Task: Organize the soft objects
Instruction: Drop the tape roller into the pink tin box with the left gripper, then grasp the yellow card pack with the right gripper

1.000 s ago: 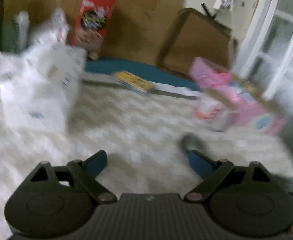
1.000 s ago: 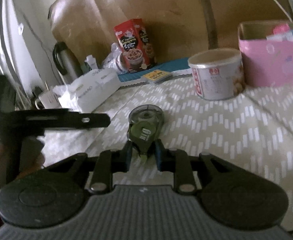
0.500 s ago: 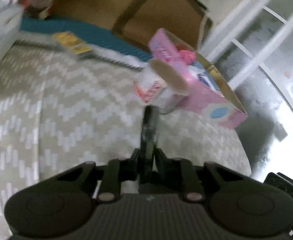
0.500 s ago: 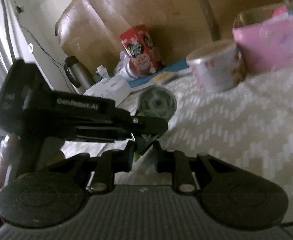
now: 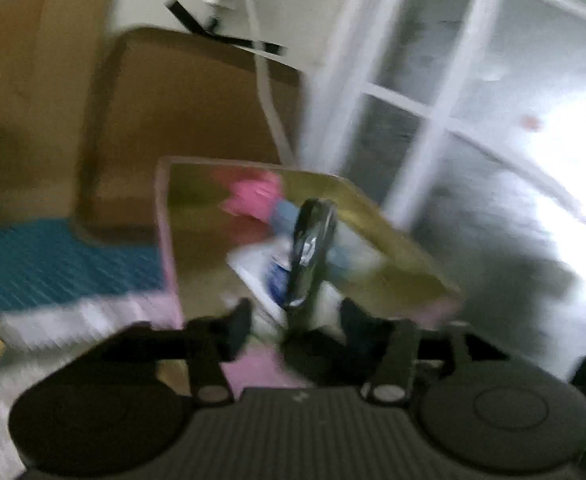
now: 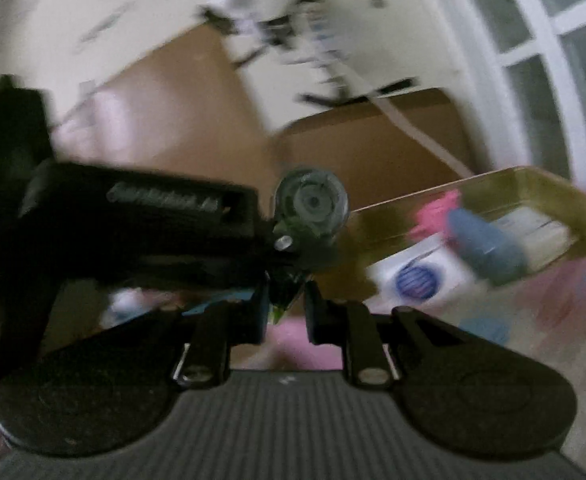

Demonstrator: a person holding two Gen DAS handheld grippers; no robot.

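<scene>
A green and clear correction-tape dispenser [image 6: 311, 210] is held up over the open pink box [image 6: 533, 188]. My right gripper [image 6: 285, 312] is shut on its pointed lower end. In the left wrist view the dispenser [image 5: 311, 248] is seen edge-on between my left gripper's fingers [image 5: 295, 314], which stand apart from it on both sides. The box [image 5: 169, 248] holds a pink soft item [image 5: 253, 196], a blue item [image 6: 485, 244] and a white packet [image 6: 417, 276]. Both views are blurred.
A brown cardboard sheet [image 5: 181, 120] leans against the wall behind the box. A teal mat [image 5: 61, 260] lies at the left. A white-framed glass door [image 5: 473, 100] is at the right. The left gripper's black body [image 6: 113, 216] crosses the right wrist view.
Both grippers have lifted the dispenser and carried it right, from above the patterned cloth to over the pink box. The left gripper's fingers, shut on it half a second ago, have now parted.
</scene>
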